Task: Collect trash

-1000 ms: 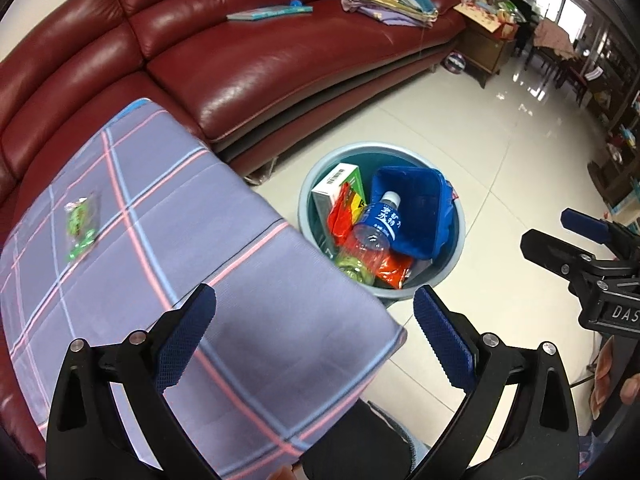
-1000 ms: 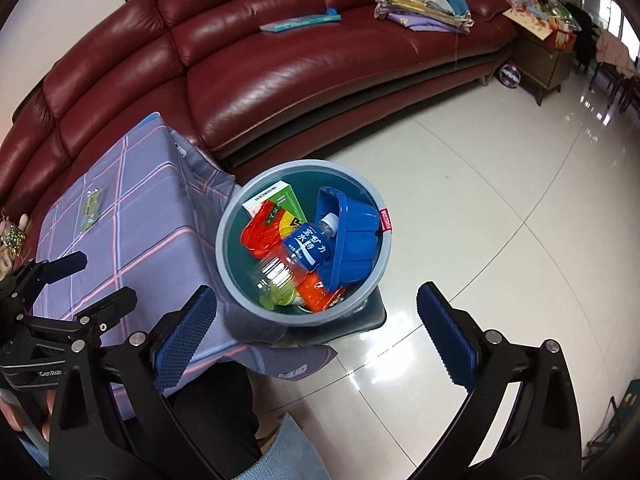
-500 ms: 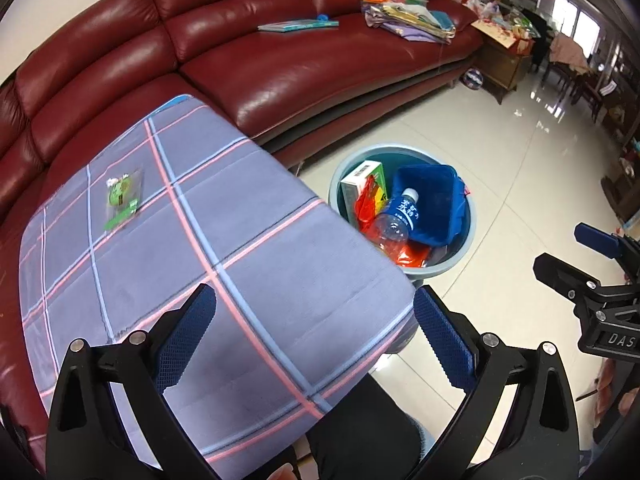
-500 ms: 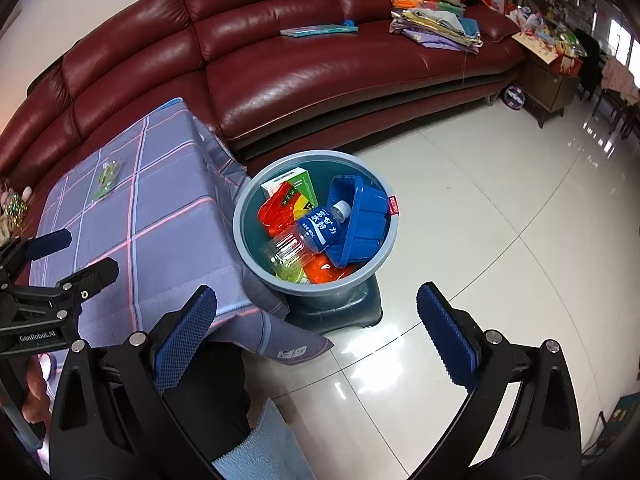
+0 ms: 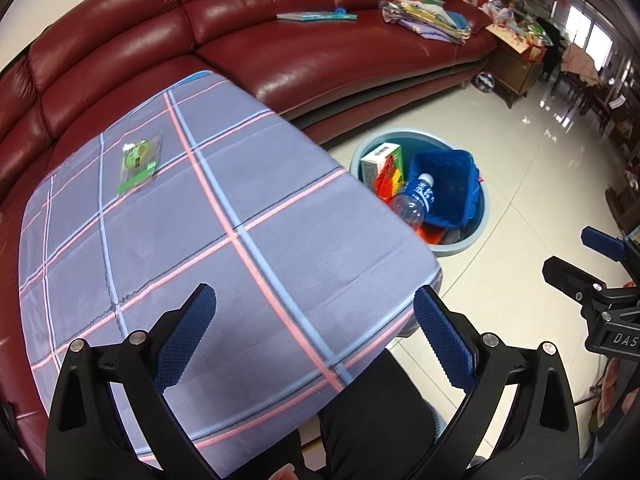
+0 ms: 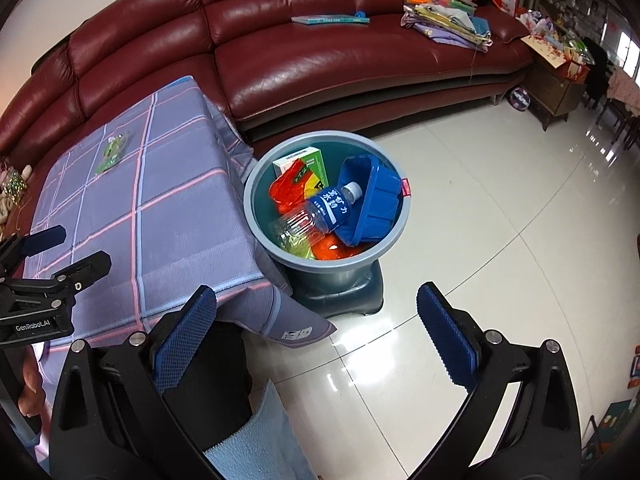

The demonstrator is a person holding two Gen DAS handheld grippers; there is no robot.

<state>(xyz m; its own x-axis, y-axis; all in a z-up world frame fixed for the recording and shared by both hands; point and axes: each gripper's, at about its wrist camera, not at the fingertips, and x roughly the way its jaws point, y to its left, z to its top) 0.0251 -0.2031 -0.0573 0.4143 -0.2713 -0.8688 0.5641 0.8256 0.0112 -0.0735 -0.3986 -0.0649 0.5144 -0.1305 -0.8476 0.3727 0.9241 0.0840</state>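
Both wrist views have swung left since the earlier frames, so more of the table (image 5: pixel 248 240) and less of the floor now fills the left view. Ordered by size: a red sofa (image 5: pixel 312 52) curves along the far side; the table, under a plaid cloth, stands before it; a round bin (image 6: pixel 256 184) stands on the floor just beside the table's right edge, holding a blue basket (image 6: pixel 376 204), a plastic bottle (image 6: pixel 316 216), a carton and orange wrappers. One piece of trash remains out: a small green packet (image 5: pixel 138 160) lying flat at the table's far left, well apart from the bin. The left gripper (image 5: pixel 314 320) hangs over the near table with its jaws apart and empty; the right gripper (image 6: pixel 316 320) hovers nearer the bin, likewise spread and holding nothing. Likely risk: the packet is thin and flat, so closing pads may pinch the cloth with it, or slide over the film and miss it.
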